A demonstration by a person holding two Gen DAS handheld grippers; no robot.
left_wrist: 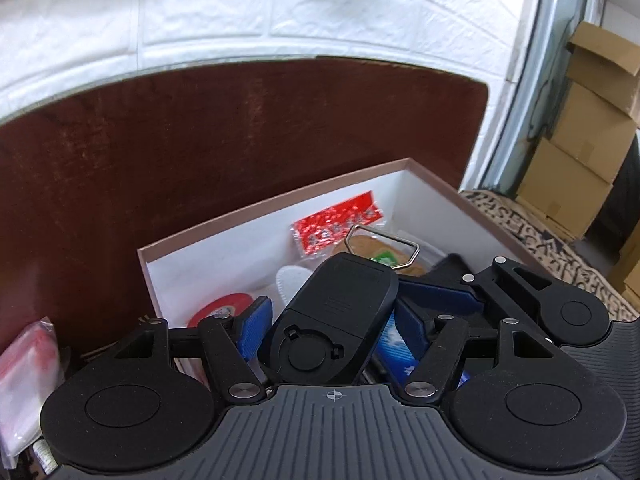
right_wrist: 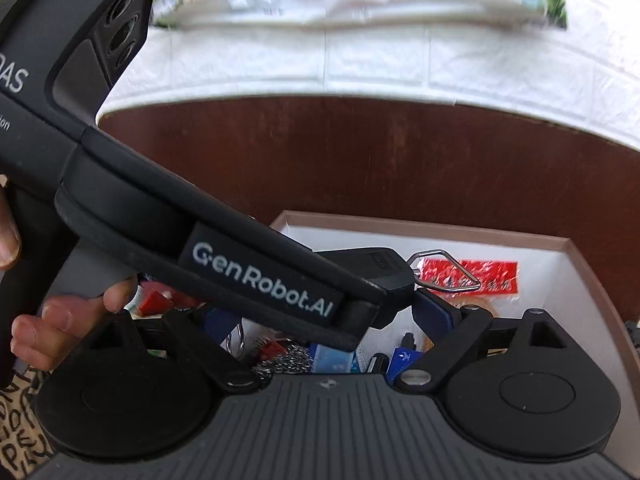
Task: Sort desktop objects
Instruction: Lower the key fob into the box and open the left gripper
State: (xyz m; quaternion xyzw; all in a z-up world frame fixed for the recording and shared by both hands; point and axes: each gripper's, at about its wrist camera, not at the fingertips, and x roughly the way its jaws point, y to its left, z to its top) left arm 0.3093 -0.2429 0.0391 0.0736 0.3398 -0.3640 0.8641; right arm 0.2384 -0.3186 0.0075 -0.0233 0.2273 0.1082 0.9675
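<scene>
Bright, even light; strong fisheye bending; top edges perhaps motion-blurred.

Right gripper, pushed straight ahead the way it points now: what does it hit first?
Most likely the left gripper, which crosses close in front of its open jaws, shut on a black device over the box. Depth is hard to judge.

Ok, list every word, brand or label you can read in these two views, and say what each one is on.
"GenRobot.AI": white lettering on the side of the left gripper, seen from the right wrist.
"AS": tail of a cut-off word on the same gripper's body, at the frame's left edge.
"ion": tail of another cut-off word just below it.
Red packet in the box: printed characters, too blurred to read.
Patterned cloth beside the box: letter-like marks, not legible.
</scene>
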